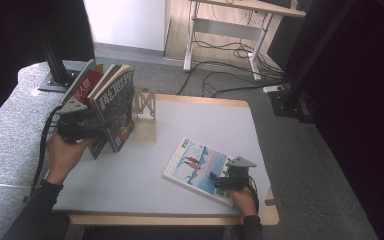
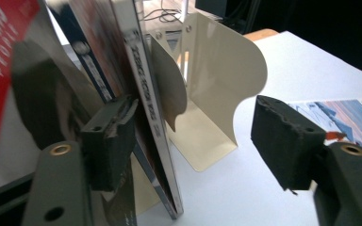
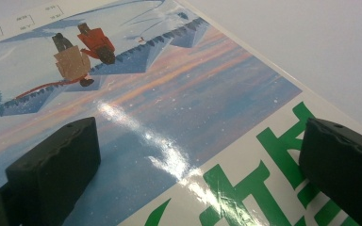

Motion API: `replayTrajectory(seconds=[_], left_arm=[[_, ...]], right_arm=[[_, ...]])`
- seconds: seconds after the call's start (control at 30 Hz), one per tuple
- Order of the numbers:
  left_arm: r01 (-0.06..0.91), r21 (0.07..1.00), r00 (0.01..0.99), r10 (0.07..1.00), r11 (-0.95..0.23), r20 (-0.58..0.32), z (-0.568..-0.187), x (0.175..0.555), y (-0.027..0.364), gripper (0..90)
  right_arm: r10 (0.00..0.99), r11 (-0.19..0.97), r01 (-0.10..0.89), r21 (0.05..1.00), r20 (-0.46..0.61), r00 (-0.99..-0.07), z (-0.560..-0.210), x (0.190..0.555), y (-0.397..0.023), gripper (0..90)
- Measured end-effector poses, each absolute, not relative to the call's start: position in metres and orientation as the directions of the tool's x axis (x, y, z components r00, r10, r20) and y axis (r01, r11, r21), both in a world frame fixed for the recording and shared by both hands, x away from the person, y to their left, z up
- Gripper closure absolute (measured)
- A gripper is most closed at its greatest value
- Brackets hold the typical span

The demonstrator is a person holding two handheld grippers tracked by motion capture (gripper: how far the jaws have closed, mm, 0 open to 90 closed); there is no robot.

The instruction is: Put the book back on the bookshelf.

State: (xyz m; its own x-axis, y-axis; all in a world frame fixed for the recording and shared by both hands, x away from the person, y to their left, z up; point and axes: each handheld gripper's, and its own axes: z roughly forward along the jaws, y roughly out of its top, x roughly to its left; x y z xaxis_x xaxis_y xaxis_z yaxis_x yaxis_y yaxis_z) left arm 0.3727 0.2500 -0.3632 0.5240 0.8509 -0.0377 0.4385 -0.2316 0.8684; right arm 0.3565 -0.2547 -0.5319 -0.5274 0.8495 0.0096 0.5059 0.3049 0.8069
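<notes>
The left gripper (image 2: 193, 141) stands beside the cream bookend (image 1: 145, 122), its jaws apart, one pad against the leaning books (image 1: 111, 102) and the other free. To the right of the bookend, well apart from it, the magazine (image 1: 196, 166) lies flat on the table (image 1: 130, 175). The right gripper (image 3: 198, 165) rests over the magazine's near corner with its jaws wide apart, clamping nothing.

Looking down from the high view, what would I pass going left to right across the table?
Left gripper → leaning magazines → cream bookend → flat magazine with the snowy cover → right gripper resting over that magazine's near corner.
</notes>
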Motion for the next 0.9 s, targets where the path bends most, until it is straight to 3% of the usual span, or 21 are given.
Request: replayTrajectory(seconds=[0.3, 0.47, 0.73, 0.9], left_arm=[[0.417, 0.871, 0.611, 0.79, -0.261, -0.055, -0.376, 0.366, 0.24, 16.2], [0.402, 0.862, 0.664, 0.746, -0.309, -0.043, -0.386, 0.363, 0.23, 13.8], [0.39, 0.84, 0.729, 0.683, -0.377, -0.032, -0.408, 0.364, 0.21, 0.9], [0.392, 0.833, 0.761, 0.647, -0.391, -0.054, -0.419, 0.365, 0.201, 0.0]], right_arm=[[0.85, 0.303, 0.508, 0.806, 0.012, -0.526, -0.532, 0.356, -0.255, 0.0], [0.85, 0.303, 0.508, 0.806, 0.012, -0.526, -0.532, 0.356, -0.255, 0.0], [0.85, 0.303, 0.508, 0.806, 0.012, -0.526, -0.532, 0.356, -0.255, 0.0], [0.85, 0.303, 0.508, 0.806, 0.012, -0.526, -0.532, 0.356, -0.255, 0.0]])
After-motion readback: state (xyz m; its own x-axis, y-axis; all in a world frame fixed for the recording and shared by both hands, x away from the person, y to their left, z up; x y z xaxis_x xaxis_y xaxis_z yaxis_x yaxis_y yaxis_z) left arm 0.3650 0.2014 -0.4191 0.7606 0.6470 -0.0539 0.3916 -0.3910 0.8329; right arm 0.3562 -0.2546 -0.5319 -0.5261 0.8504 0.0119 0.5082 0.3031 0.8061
